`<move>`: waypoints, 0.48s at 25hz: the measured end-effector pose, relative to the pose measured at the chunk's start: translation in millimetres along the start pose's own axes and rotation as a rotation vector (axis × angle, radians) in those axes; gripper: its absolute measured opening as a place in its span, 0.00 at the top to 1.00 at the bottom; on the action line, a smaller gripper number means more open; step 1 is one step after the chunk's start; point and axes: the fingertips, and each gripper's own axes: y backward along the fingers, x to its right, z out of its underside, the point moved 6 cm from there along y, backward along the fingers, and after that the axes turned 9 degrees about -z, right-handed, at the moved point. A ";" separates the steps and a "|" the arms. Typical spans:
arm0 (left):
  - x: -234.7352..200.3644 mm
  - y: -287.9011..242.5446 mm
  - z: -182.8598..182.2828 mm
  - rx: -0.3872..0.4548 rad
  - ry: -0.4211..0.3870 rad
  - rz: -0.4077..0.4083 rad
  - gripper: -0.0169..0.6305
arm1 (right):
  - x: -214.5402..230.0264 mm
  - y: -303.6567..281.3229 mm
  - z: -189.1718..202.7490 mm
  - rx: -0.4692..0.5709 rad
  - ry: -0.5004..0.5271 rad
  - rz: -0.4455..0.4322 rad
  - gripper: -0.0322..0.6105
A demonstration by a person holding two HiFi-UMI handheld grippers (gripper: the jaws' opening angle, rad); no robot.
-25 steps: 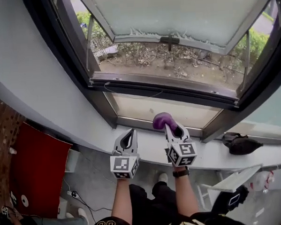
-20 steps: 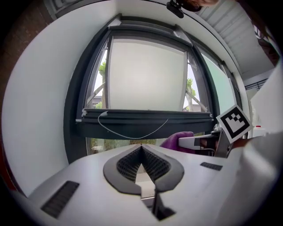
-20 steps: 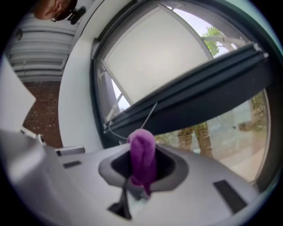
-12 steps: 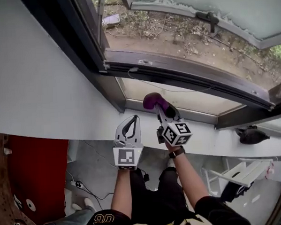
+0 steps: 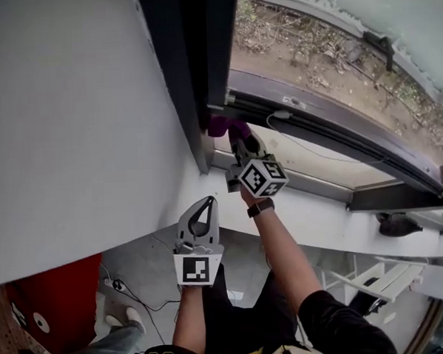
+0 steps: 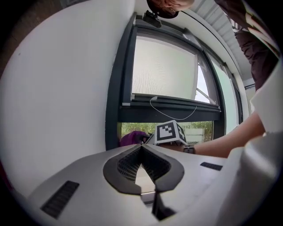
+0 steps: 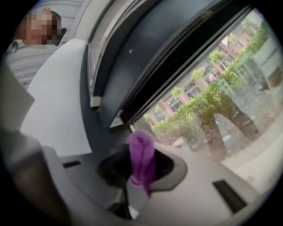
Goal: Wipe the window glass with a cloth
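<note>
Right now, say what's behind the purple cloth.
Behind the purple cloth is the window glass beside the dark frame, trees showing through. The patch it covers is hidden.

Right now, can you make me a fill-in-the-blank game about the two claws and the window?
1. The right claw is shut on a cloth whose colour is ____.
2. The left claw has its jaws together and holds ____.
3. Of the two, the ____ claw reaches closer to the dark window frame.

Missing words: purple; nothing; right.
</note>
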 end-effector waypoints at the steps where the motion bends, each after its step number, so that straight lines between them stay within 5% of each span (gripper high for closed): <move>1: 0.5 -0.2 3.2 -0.012 0.005 -0.010 0.96 | 4.1 -3.1 -2.3 0.014 -0.011 0.000 0.82; 5: 32.3 -11.0 10.0 -0.019 -0.017 -0.024 0.96 | 31.7 25.3 -37.2 0.101 -0.043 -0.004 0.82; 12: 176.3 -33.7 10.7 0.013 -0.060 0.047 0.96 | 135.8 200.9 -112.6 0.186 -0.085 0.134 0.82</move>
